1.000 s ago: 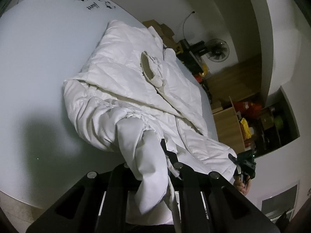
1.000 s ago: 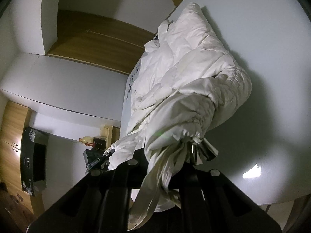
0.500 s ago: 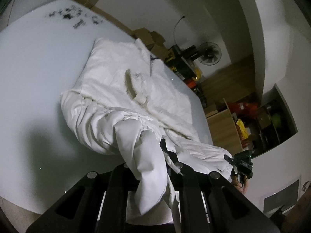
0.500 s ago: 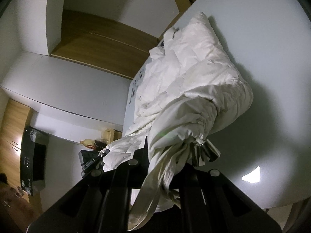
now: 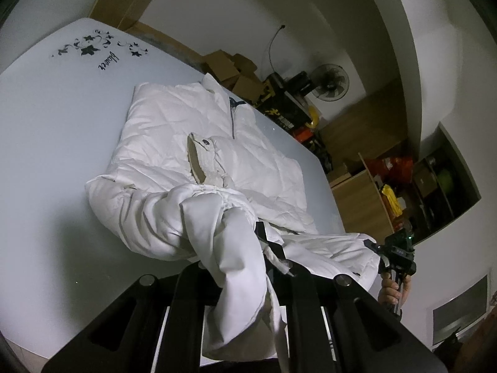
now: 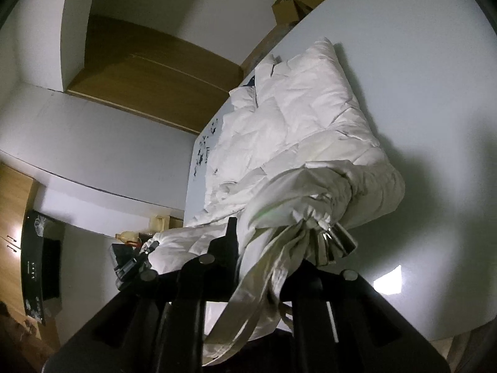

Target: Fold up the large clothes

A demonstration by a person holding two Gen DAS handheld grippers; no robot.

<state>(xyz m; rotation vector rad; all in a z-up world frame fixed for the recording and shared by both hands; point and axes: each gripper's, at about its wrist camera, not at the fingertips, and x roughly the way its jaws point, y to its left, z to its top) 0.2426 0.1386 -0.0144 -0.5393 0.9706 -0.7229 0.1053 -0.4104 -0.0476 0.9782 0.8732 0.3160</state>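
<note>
Your white puffer jacket (image 5: 198, 143) lies on the pale table (image 5: 46, 118), collar toward the far end near the black flower print (image 5: 90, 50), with its near hem bunched and lifted off the table toward you. Your left gripper (image 5: 245, 248) has its 2 fingers closed on a thick wad of the hem, and loose cloth spills down over them. Your right gripper (image 6: 273, 248) has its 2 fingers pinched on the other gathered corner of the hem, where a cord and metal toggle (image 6: 329, 233) hang beside the folds.
</note>
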